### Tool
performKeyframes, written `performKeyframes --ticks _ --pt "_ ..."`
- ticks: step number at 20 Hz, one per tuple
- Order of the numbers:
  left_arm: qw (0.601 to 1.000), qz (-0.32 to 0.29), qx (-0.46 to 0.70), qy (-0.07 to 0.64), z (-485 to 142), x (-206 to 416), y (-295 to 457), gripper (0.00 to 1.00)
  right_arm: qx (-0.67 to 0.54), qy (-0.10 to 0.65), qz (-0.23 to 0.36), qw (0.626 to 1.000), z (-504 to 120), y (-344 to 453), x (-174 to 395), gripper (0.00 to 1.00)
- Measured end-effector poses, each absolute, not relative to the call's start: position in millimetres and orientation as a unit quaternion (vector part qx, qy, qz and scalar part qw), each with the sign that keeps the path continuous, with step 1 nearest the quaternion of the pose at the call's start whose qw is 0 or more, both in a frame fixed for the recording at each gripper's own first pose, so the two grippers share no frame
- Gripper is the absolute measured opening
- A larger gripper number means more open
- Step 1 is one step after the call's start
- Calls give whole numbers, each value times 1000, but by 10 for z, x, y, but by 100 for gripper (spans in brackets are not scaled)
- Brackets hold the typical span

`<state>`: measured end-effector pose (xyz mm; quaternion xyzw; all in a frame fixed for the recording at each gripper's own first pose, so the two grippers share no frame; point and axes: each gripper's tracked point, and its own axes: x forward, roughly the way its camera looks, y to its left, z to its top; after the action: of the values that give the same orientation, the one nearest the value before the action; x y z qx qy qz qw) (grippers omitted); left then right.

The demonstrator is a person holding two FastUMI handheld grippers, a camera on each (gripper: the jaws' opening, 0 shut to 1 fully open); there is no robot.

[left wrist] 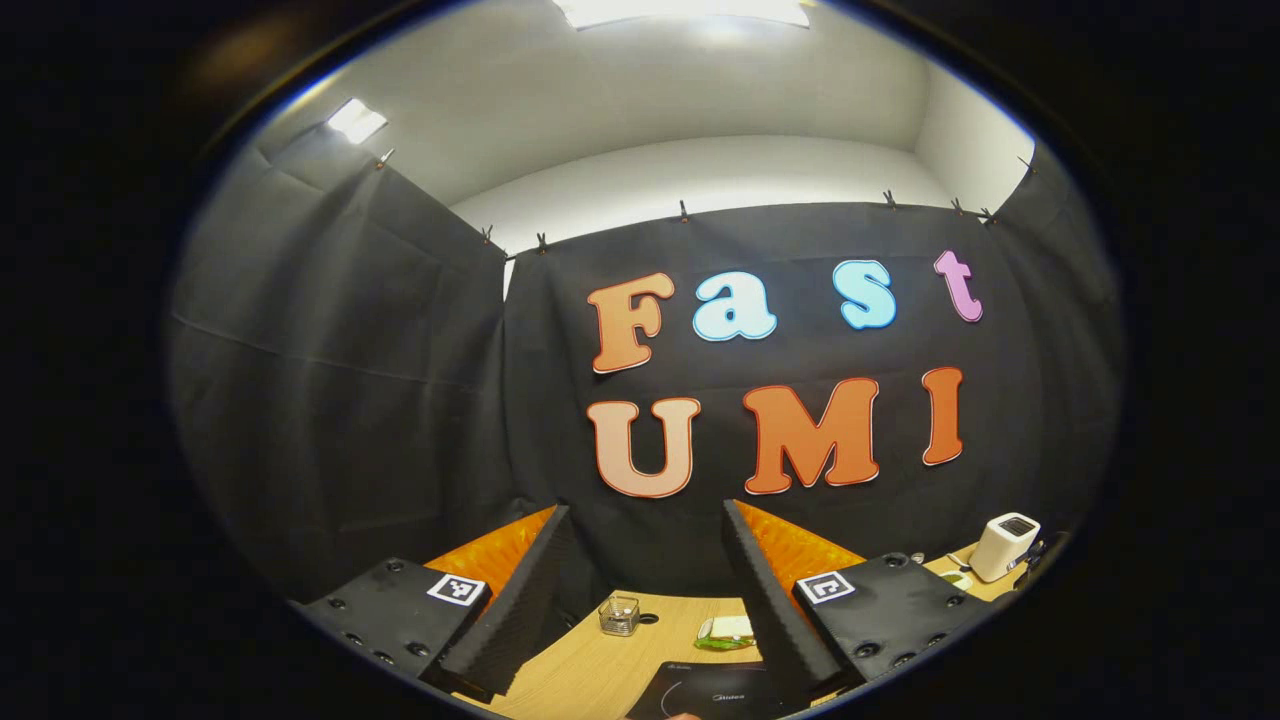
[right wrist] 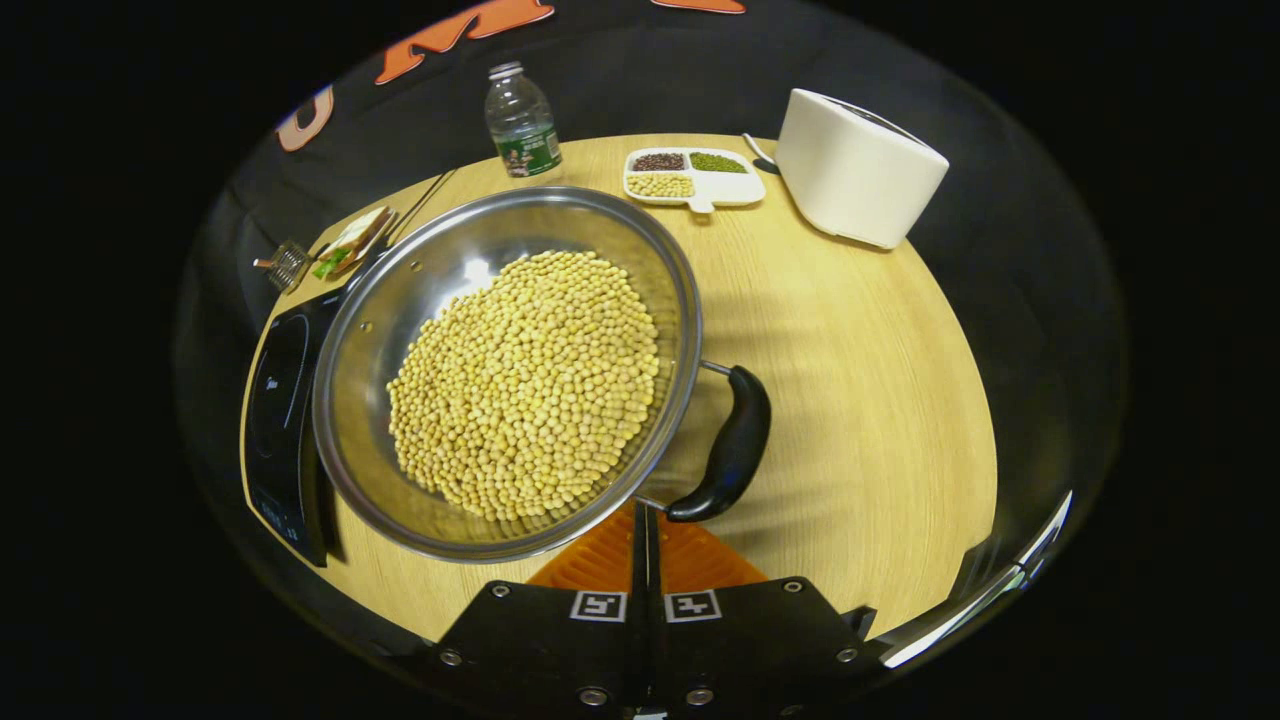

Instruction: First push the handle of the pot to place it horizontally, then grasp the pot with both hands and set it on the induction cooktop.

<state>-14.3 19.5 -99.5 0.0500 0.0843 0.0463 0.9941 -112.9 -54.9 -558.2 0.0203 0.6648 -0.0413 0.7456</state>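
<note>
Round stainless steel pot point(right wrist: 430, 300) full of yellow soybeans point(right wrist: 525, 385) sits on the light wooden surface point(right wrist: 860, 380), its left edge overlapping the black induction cooktop point(right wrist: 275, 420). Black curved handle point(right wrist: 735, 445) on the pot's right side. Right gripper point(right wrist: 645, 525) fingers pressed together, just below the pot rim. Left gripper point(left wrist: 640, 590) fingers spread apart, holding nothing, raised above the cooktop point(left wrist: 705, 690).

Your left gripper point(left wrist: 640, 590) is raised and pointing at the back wall, its two fingers spread wide apart with nothing between them. Your right gripper point(right wrist: 645, 530) points downward, its fingers pressed together.
</note>
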Motion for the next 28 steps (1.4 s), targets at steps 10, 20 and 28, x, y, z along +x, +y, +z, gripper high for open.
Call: performKeyframes --ticks 10,20,28 --pt "993 53 50 97 -1103 -180 280 98 41 666 -65 742 -5672 -722 -901 0" --pt "991 70 47 108 -1295 -184 426 98 57 666 -85 739 -5765 -909 -554 0" --pt "985 73 39 149 -1817 -208 474 98 54 656 -101 746 -5806 -1002 -257 0"
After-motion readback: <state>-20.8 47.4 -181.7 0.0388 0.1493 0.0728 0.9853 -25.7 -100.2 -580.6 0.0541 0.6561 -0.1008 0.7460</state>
